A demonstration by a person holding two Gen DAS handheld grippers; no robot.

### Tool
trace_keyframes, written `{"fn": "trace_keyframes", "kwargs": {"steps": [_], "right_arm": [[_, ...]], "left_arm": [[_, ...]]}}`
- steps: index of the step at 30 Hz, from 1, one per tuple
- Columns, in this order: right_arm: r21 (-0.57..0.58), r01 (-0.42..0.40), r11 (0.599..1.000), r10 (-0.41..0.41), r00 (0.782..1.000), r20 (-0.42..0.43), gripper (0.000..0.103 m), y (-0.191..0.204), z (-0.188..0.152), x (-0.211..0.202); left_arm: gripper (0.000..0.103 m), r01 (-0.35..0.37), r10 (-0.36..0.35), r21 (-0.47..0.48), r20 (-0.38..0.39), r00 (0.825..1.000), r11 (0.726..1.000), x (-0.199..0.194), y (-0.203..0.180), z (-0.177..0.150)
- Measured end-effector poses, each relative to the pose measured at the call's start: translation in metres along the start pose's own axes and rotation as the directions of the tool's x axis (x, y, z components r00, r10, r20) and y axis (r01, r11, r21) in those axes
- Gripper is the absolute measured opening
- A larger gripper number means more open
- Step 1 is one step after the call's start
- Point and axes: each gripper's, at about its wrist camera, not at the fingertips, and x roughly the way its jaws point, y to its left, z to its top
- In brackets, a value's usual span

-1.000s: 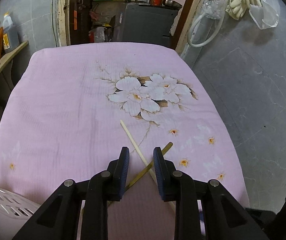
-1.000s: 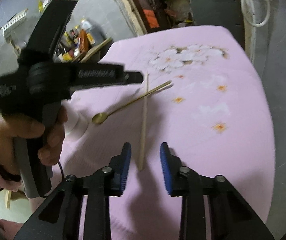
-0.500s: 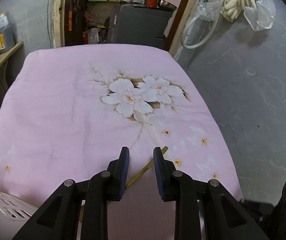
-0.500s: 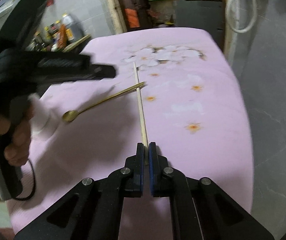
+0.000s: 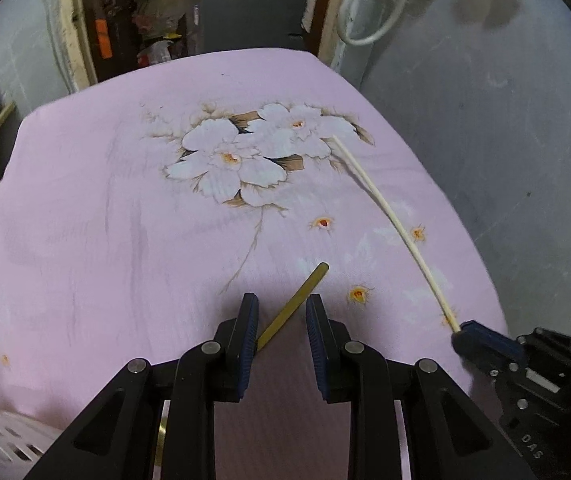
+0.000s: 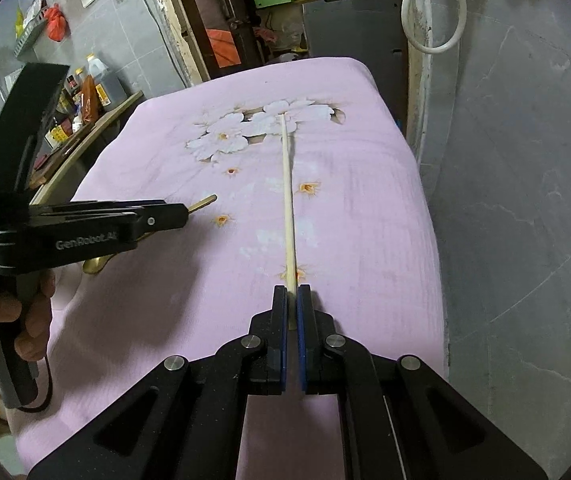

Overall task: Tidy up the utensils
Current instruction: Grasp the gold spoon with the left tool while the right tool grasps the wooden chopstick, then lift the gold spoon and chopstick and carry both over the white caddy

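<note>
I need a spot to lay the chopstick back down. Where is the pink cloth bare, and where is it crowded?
Bare: the wide stretch left of the printed flowers, and the strip between the chopstick and the cloth's right edge. Crowded: the near middle, where the left gripper straddles the gold spoon handle, beside the right gripper clamping the chopstick.

Each wrist camera looks forward and steeply down along its own tool, close above the pink-clothed worktop (image 5: 85, 240). Both views share the flower print (image 6: 261, 128), the chopstick (image 5: 385, 208) and the far doorway.
</note>
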Motion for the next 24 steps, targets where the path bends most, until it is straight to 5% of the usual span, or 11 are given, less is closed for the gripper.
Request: {"fn": "trace_keyframes", "kwargs": {"steps": [5,13,19,24], "right_arm": [[0.007,-0.017,1.000,0.017,1.000,-0.008,0.004,-0.001,0.001,0.006],[-0.015,-0.050,0.999,0.049,0.998,-0.027,0.005,-0.004,0.010,0.011],[-0.053,-0.077,0.996,0.074,0.996,-0.056,0.005,-0.006,0.037,0.027],[-0.064,-0.106,0.992,0.101,0.991,-0.085,0.005,-0.008,0.061,0.039]], "left_arm": [[0.023,-0.066,0.068,0.085,-0.022,0.997,0.994,0.006,-0.014,0.007],[0.012,-0.052,0.056,0.085,-0.045,0.997,0.995,0.007,-0.011,0.013],[0.007,0.010,-0.016,-0.119,-0.053,0.998,0.993,0.009,0.014,0.016],[0.006,0.020,-0.029,-0.199,-0.043,0.999,0.980,0.007,0.022,0.014]]}}
